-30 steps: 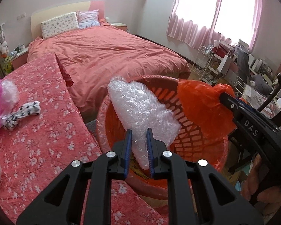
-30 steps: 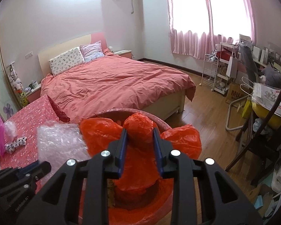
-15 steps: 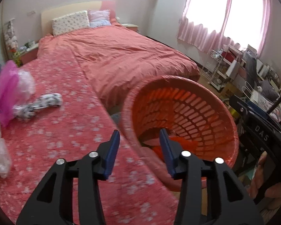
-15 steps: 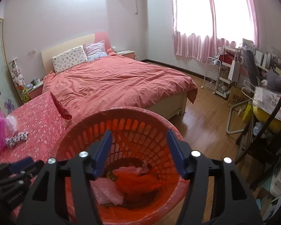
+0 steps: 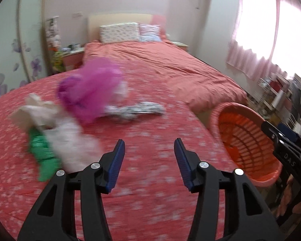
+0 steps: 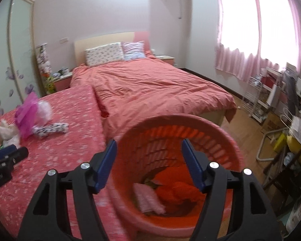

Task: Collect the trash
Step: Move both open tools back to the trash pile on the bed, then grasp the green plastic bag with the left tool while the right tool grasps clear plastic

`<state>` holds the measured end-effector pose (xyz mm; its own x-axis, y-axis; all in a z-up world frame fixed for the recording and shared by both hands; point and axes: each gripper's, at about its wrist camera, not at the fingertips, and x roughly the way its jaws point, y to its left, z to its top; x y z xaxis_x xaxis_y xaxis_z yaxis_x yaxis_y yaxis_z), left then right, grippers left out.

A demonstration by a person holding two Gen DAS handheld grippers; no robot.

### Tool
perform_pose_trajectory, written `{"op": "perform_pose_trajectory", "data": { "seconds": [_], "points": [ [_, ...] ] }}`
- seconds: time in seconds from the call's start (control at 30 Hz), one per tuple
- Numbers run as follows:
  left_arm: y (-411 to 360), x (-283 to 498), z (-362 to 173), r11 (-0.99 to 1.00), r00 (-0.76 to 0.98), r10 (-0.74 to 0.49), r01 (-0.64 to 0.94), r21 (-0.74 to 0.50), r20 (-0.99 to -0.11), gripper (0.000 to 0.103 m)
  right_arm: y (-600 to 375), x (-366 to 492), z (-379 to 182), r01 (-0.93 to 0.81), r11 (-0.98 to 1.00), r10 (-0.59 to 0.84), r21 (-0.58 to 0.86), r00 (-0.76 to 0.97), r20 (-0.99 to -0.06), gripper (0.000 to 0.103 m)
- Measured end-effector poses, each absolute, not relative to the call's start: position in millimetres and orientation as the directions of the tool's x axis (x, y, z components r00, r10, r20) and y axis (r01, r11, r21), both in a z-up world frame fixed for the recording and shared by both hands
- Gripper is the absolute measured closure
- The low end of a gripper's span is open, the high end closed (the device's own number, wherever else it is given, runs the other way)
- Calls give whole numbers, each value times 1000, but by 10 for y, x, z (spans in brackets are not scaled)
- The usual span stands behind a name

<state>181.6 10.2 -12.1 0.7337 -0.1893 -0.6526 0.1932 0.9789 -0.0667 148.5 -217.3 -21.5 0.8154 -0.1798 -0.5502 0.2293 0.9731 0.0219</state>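
Note:
My left gripper (image 5: 149, 157) is open and empty above the red flowered cover (image 5: 150, 180). Ahead and left of it lie a magenta plastic bag (image 5: 88, 92), a pale crumpled bag (image 5: 36, 112), a green bag (image 5: 42, 156), a clear plastic piece (image 5: 74, 144) and a black-and-white patterned wrapper (image 5: 136, 110). My right gripper (image 6: 149, 157) is open and empty above the orange-pink basket (image 6: 170, 124), which also shows in the left wrist view (image 5: 226, 112). Inside it lie bubble wrap (image 6: 148, 199) and an orange bag (image 6: 176, 188).
A bed with a salmon duvet (image 6: 150, 88) stands behind. Wooden floor (image 6: 244, 124) lies to the right, with a white rack (image 6: 256, 100) and cluttered chairs and shelves (image 6: 291, 140). A nightstand (image 5: 72, 58) stands by the far wall.
Both grippers opened and dropped the bubble wrap and the orange bag into the basket. The left gripper then swung left from the basket to the trash pile on the flowered cover.

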Motion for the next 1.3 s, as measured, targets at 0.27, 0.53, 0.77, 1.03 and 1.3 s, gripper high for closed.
{"op": "perform_pose_trajectory", "data": {
  "seconds": [0.27,0.53,0.77,1.03,1.3],
  "points": [
    [1032,1837,-77,997,769,-41,-14,-81,-638,51,-1511,1585,-213,107,994,-89,0,826,-557,38],
    [1583,2093,-305,978,710,-7,-141,-152,-704,52,-1148,1609,-239,50,998,-60,-33,821,-567,38],
    [1554,2214,-451,975,677,-19,-152,-164,-736,54,-1006,1651,-254,22,999,-47,-50,818,-573,38],
    [1548,2237,-528,972,667,-50,-140,-191,-744,58,-731,1684,-274,-29,997,-14,-65,812,-583,38],
    [1623,2081,-525,955,646,-134,-118,-272,-752,68,-397,1731,-258,-87,993,26,-77,810,-586,38]
  ]
}}
